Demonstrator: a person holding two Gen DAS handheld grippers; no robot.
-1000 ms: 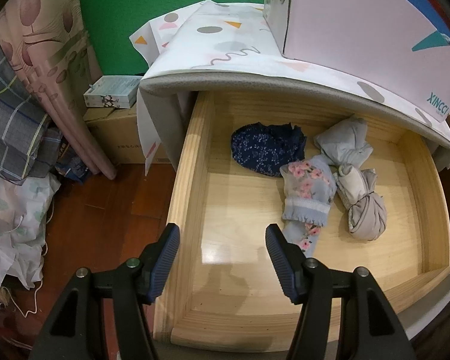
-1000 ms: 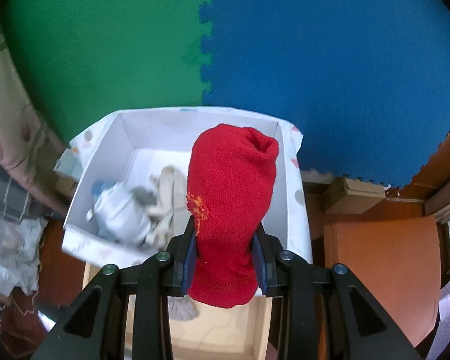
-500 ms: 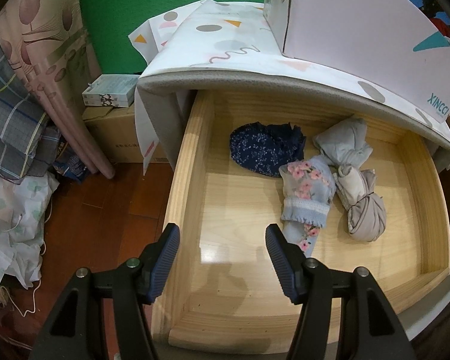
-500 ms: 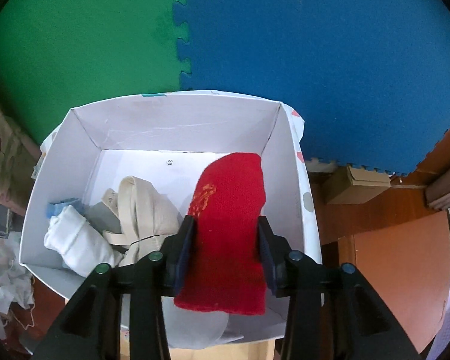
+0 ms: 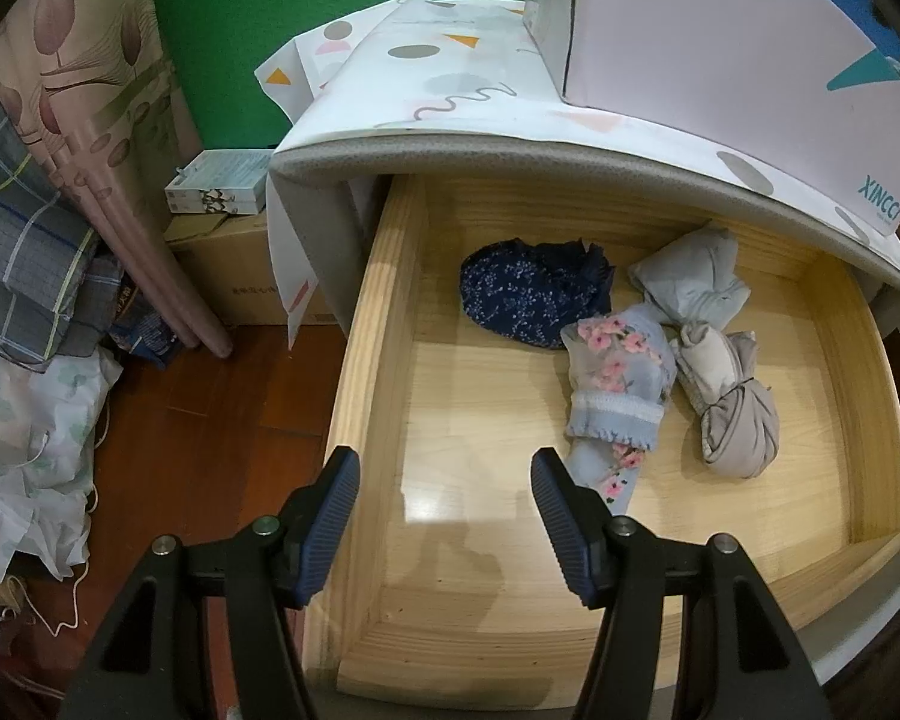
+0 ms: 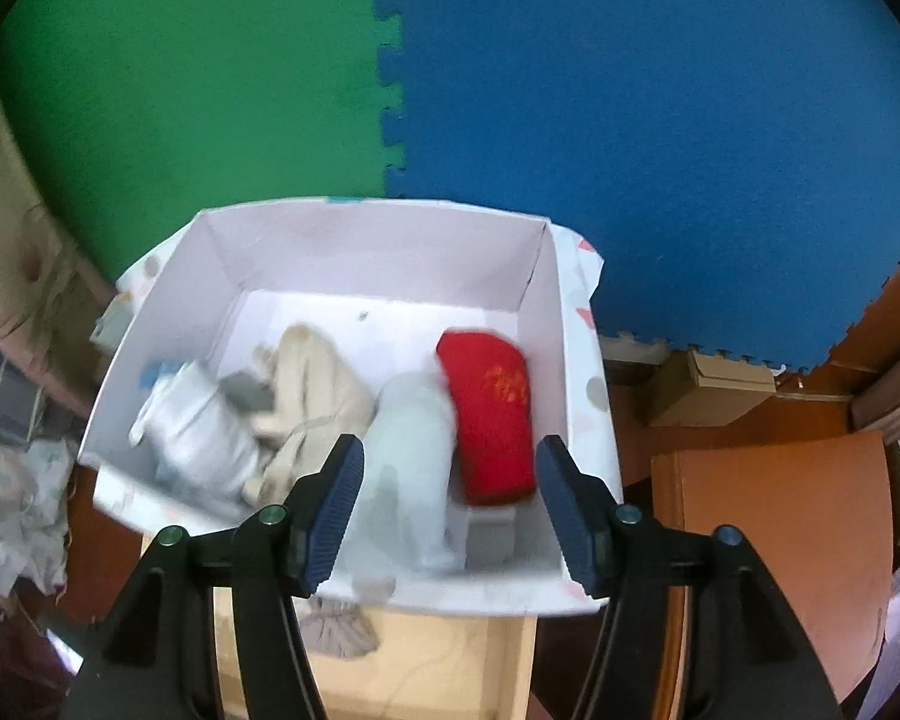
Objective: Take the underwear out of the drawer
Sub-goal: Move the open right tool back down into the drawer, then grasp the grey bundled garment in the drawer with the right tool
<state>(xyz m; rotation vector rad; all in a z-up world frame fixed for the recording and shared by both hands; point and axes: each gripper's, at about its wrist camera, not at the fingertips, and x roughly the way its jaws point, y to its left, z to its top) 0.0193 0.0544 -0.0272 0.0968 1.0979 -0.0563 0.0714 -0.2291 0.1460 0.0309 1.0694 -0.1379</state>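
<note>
— Your grippers?
— Your right gripper (image 6: pixel 449 489) gapes, empty, above the white box (image 6: pixel 384 246); red underwear (image 6: pixel 491 417) lies by its right wall. Left gripper (image 5: pixel 443 501) spread over the drawer (image 5: pixel 363 324).

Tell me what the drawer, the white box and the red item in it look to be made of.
Drawer: pale unpainted wood, likely pine; grain lines show and the floor reflects a glossy patch, so probably lacquered. White box: thin stiff board, probably card, with creased corners and a matte face. Red item: soft fabric, seemingly knitted, with an orange motif; motion blur hides the weave.
</note>
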